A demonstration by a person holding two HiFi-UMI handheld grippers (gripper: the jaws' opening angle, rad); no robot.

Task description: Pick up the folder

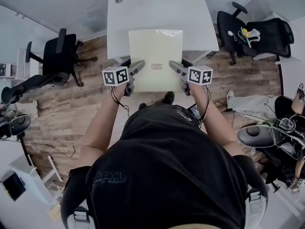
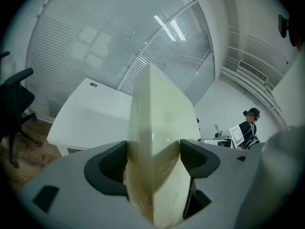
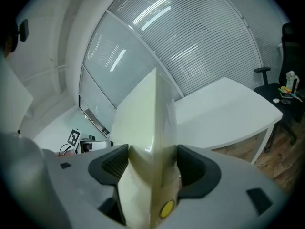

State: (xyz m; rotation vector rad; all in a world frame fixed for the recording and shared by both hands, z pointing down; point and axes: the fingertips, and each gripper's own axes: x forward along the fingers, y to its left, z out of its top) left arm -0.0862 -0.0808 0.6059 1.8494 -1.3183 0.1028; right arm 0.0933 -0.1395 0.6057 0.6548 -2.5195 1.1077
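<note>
A pale yellow-green folder (image 1: 156, 59) is held flat in the air, its far part over the front of the white table (image 1: 157, 13) and its near part past the table's edge. My left gripper (image 1: 132, 75) is shut on the folder's near left edge. My right gripper (image 1: 176, 71) is shut on its near right edge. In the left gripper view the folder (image 2: 159, 142) stands edge-on, squeezed between the dark pads (image 2: 109, 168). The right gripper view shows the folder (image 3: 150, 142) pinched the same way, with a yellow dot near its lower edge.
A black office chair (image 1: 57, 61) stands left of the table. Another black chair (image 1: 259, 35) with small items on its seat stands at the right. A person (image 1: 267, 106) sits on the wooden floor at the right, with more chairs and cables nearby.
</note>
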